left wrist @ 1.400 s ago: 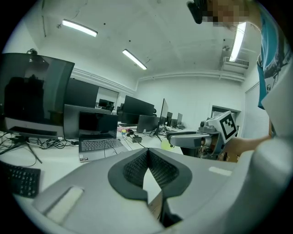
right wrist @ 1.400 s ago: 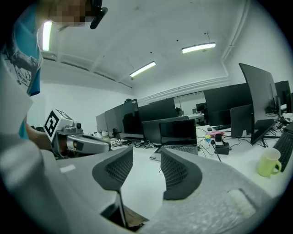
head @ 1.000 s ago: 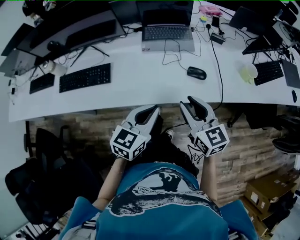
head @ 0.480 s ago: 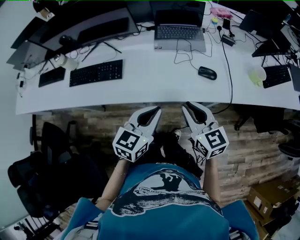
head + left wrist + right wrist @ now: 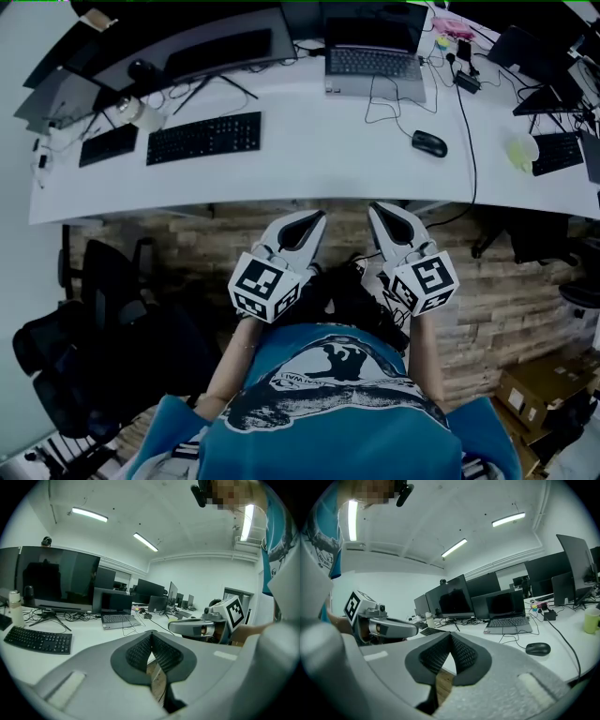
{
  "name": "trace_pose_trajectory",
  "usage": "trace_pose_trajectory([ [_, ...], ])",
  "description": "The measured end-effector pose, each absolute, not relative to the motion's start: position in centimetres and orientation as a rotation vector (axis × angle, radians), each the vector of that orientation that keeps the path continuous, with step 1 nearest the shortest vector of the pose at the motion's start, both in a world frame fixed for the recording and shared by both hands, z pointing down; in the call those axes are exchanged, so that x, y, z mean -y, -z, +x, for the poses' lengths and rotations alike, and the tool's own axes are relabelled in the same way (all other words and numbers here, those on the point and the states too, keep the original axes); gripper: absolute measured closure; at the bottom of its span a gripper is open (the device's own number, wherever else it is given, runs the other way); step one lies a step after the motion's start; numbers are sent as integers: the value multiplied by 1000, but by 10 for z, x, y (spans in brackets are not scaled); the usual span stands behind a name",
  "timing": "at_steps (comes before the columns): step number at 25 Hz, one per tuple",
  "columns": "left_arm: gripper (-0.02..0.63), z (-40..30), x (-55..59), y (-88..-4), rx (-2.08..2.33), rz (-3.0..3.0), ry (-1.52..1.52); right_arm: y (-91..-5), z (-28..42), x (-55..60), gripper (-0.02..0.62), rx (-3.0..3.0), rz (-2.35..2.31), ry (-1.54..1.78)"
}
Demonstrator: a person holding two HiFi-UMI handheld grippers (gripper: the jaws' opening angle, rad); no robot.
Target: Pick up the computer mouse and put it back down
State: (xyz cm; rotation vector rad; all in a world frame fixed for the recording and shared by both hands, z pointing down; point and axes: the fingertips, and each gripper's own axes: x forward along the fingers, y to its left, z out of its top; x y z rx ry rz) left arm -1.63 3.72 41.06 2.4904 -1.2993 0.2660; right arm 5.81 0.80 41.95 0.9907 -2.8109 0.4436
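left claw point(image 5: 307, 221): pinched closed, nothing in it, hanging off the tabletop point(image 5: 309, 164) edge
right claw point(image 5: 384, 210): just snapped closed, empty too
computer mouse point(image 5: 429, 142): on the tabletop, roughly 1 o'clock from right claw, well apart

Two tools are being counted, the left tool point(image 5: 318, 217) and the right tool point(image 5: 377, 208). On the counter point(image 5: 309, 167), one computer mouse point(image 5: 429, 142) is being seen, along with three keyboards: the short keyboard point(image 5: 108, 145), the long keyboard point(image 5: 204, 138) and the far-right keyboard point(image 5: 559, 153). One open laptop point(image 5: 375, 58) is being made out clearly.
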Motion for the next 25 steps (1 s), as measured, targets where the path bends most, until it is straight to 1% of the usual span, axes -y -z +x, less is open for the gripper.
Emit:
trace_pose_trajectory([
  [4, 594, -27, -45, -411, 1296, 2487, -239, -415, 49, -15, 595, 2814, 1000, -483],
  [13, 594, -40, -50, -407, 1290, 2504, -186, -407, 34, -22, 595, 2796, 979, -424],
  [25, 594, -41, -46, -405, 1283, 2513, -151, -406, 29, -20, 595, 2787, 964, -419],
])
